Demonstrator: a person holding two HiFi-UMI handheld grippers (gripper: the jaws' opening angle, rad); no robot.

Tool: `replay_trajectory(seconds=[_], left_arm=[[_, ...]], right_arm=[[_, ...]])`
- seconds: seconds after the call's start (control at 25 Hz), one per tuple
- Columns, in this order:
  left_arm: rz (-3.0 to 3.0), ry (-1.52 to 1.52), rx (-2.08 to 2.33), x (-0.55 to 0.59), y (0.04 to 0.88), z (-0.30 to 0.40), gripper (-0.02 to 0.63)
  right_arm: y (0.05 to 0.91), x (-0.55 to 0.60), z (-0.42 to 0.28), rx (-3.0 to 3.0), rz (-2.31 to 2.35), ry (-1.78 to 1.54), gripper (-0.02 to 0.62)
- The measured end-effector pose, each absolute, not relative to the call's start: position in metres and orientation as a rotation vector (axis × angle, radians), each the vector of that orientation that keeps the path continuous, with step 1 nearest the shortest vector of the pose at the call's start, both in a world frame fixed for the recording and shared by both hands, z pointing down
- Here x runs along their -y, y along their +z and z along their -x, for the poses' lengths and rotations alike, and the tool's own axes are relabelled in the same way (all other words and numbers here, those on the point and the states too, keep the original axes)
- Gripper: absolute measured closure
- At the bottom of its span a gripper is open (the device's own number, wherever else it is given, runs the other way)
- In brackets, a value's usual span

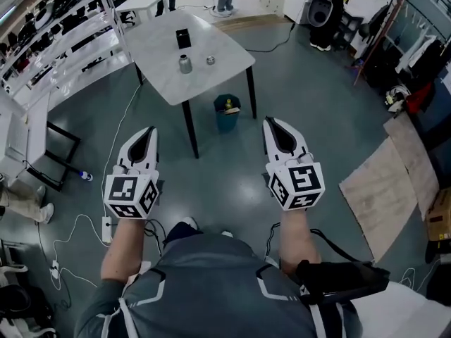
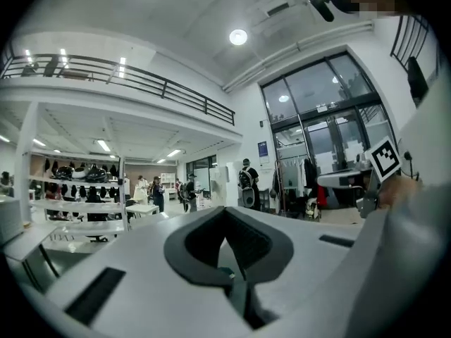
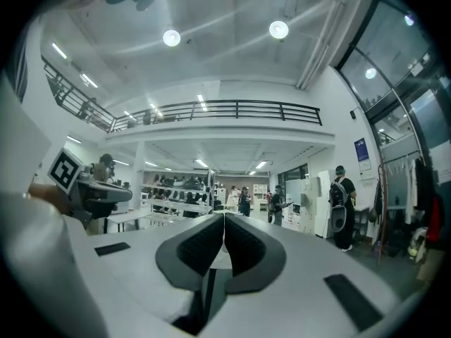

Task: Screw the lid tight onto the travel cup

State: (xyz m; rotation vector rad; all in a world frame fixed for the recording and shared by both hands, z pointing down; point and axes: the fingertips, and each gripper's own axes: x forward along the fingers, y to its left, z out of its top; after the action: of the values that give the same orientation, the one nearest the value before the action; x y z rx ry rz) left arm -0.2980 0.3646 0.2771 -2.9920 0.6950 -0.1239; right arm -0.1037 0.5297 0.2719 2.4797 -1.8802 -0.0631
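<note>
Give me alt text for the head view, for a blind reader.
A person holds the left gripper and right gripper, both shut and empty, over a grey floor. Ahead stands a white table bearing a metal cup, a small round lid beside it and a black object; a teal bin sits by the table.

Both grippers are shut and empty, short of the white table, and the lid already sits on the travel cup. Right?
Not quite. The head view shows the lid lying on the table beside the travel cup, apart from it. The rest holds: left gripper and right gripper are shut, empty, short of the table.
</note>
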Motion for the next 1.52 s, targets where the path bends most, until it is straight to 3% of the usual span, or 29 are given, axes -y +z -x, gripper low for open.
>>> replay_trajectory(seconds=[1.52], left_arm=[[3.034,-0.088,-0.525,-0.018,0.295,0.155,0.6]], right_arm=[[0.276,-0.198,-0.023,1.74,-2.499,0.047,0.566]])
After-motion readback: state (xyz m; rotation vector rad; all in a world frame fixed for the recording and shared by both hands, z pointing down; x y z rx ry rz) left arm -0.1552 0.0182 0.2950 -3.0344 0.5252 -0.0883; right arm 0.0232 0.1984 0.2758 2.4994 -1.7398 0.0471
